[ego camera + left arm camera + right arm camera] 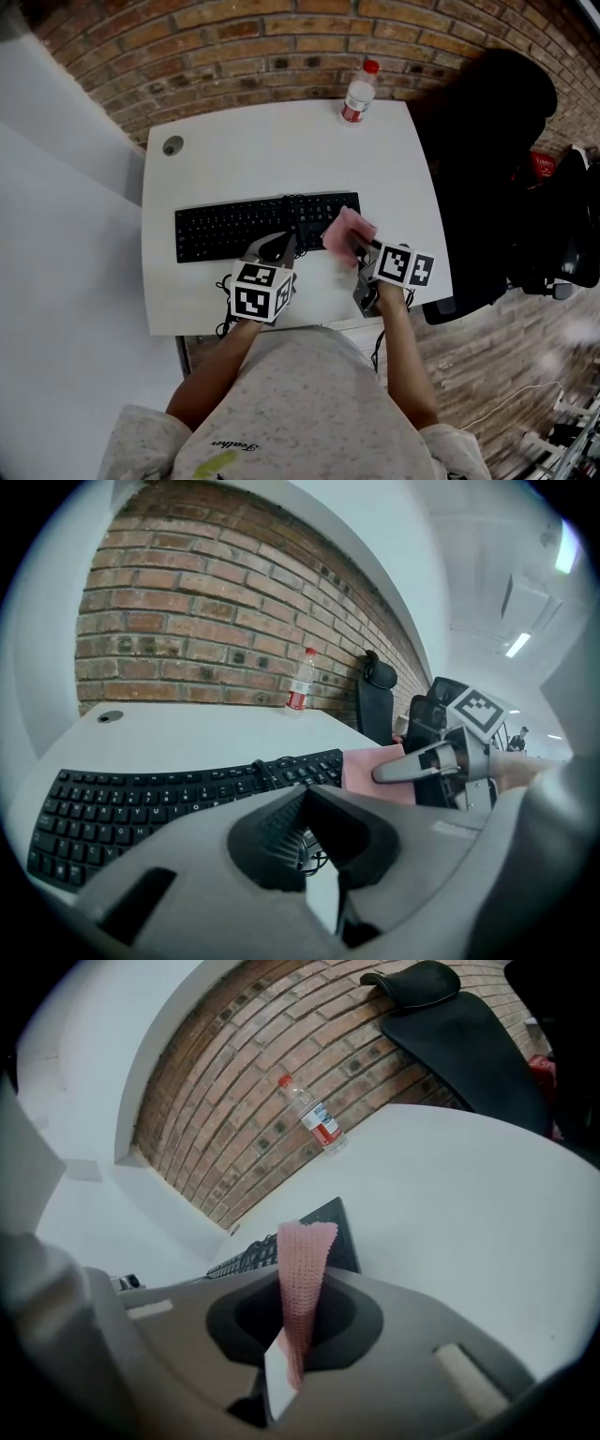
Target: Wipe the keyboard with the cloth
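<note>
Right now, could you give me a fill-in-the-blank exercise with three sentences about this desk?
1. The right gripper is shut on a ___ cloth.
2. The bottle has a ___ cap.
3. Behind the table stands a wall of ___.

Missing words: pink; red; brick.
</note>
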